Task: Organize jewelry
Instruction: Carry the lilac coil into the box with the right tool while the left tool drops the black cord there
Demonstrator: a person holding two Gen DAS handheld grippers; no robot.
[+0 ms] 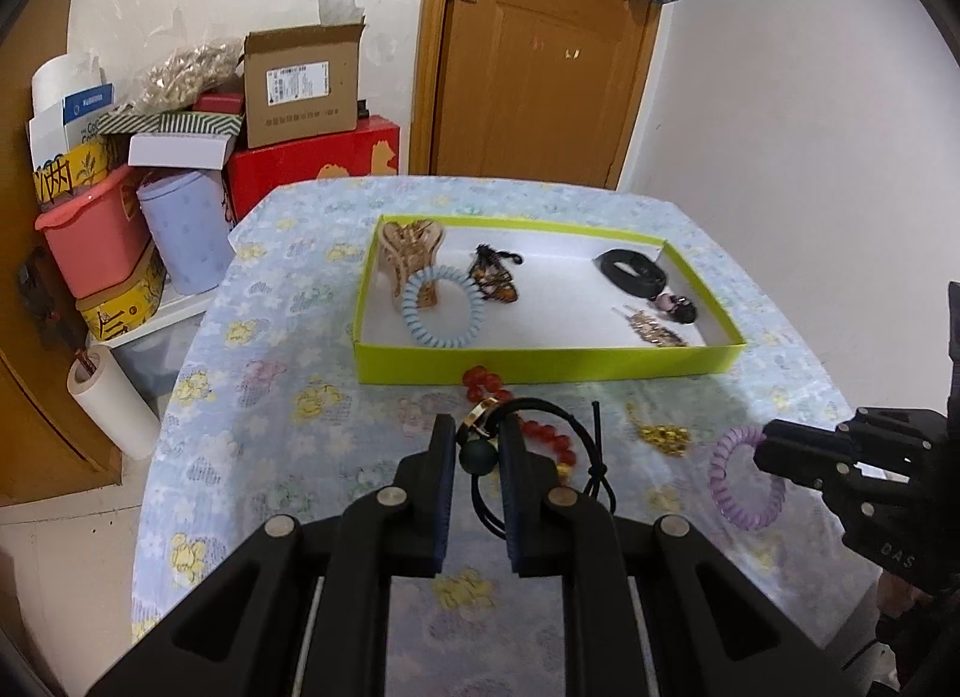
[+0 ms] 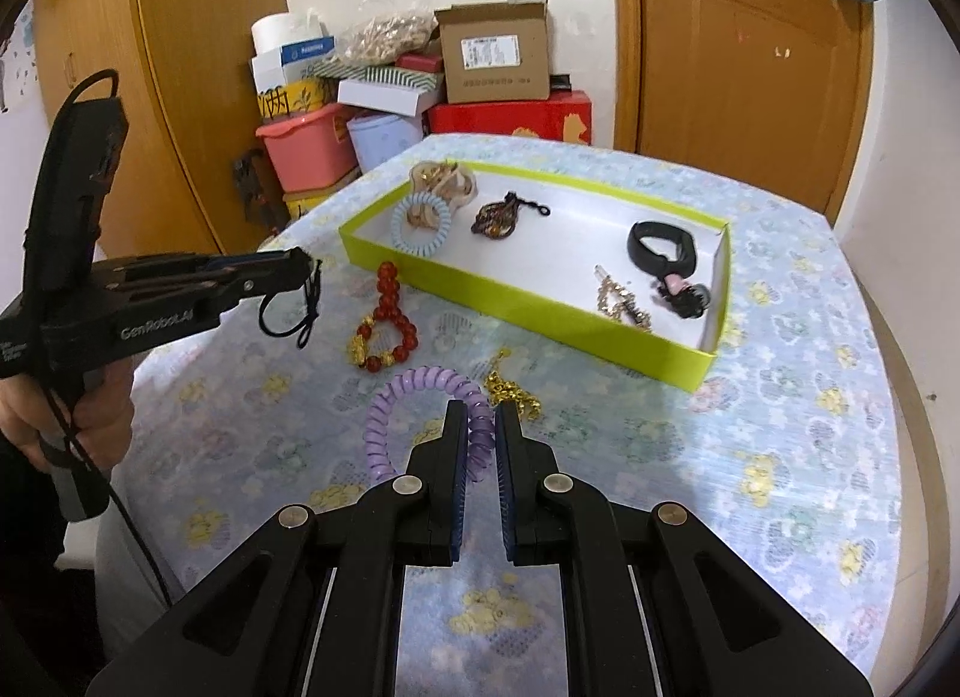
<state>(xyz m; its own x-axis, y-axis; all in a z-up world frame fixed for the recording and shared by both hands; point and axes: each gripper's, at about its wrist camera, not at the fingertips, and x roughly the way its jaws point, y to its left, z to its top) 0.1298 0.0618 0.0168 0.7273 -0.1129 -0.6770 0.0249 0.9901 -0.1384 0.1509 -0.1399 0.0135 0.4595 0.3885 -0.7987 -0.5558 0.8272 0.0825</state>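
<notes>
My left gripper is shut on a black hair tie with a green bead and gold ring, held above the table; its loop hangs from the fingers in the right wrist view. My right gripper is shut on the purple spiral hair tie, which also shows in the left wrist view. A red bead bracelet and a gold chain lie on the cloth. The green-rimmed tray holds a blue spiral tie, a beige claw clip, a brown clip, a black band and other pieces.
The round table has a floral cloth. Boxes, a pink tub and a lilac bin are stacked beyond its far left edge. A wooden door stands behind. A paper roll leans at the left.
</notes>
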